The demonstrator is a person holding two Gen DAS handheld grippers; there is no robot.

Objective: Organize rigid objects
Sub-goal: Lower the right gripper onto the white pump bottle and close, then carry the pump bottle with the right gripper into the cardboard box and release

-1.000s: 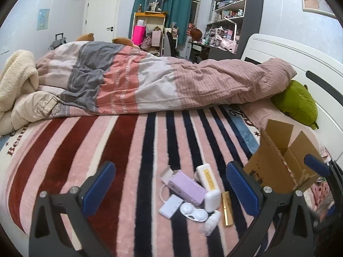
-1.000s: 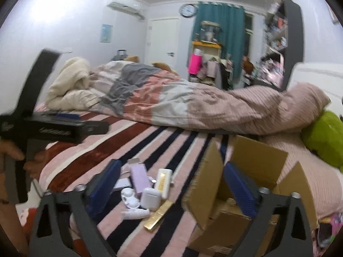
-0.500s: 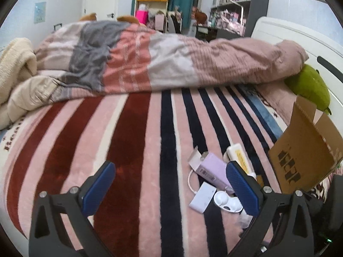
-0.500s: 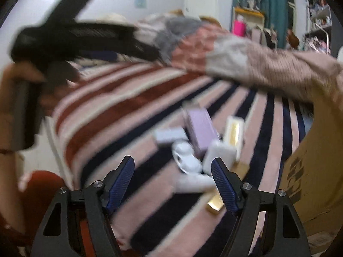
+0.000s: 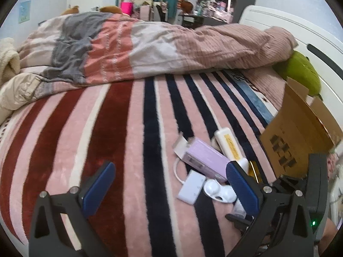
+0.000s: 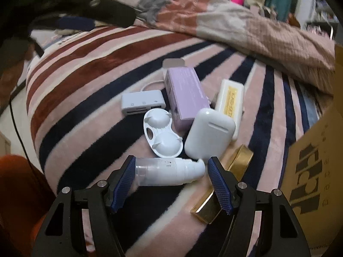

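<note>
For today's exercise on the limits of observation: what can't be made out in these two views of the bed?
- Cardboard box: inside unseen; right view cuts it off, left view shows only its outer wall.
- Gold bar: its near end hidden behind the right claw.
- Yellow label: print too blurred to read.

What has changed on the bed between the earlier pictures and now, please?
The right gripper has come down over the pile, its jaws closing around the small white bottle lying crosswise between them; no firm grip shows yet. The left gripper dipped lower, open and empty. The purple box, earbud case and cardboard box stayed put.
</note>
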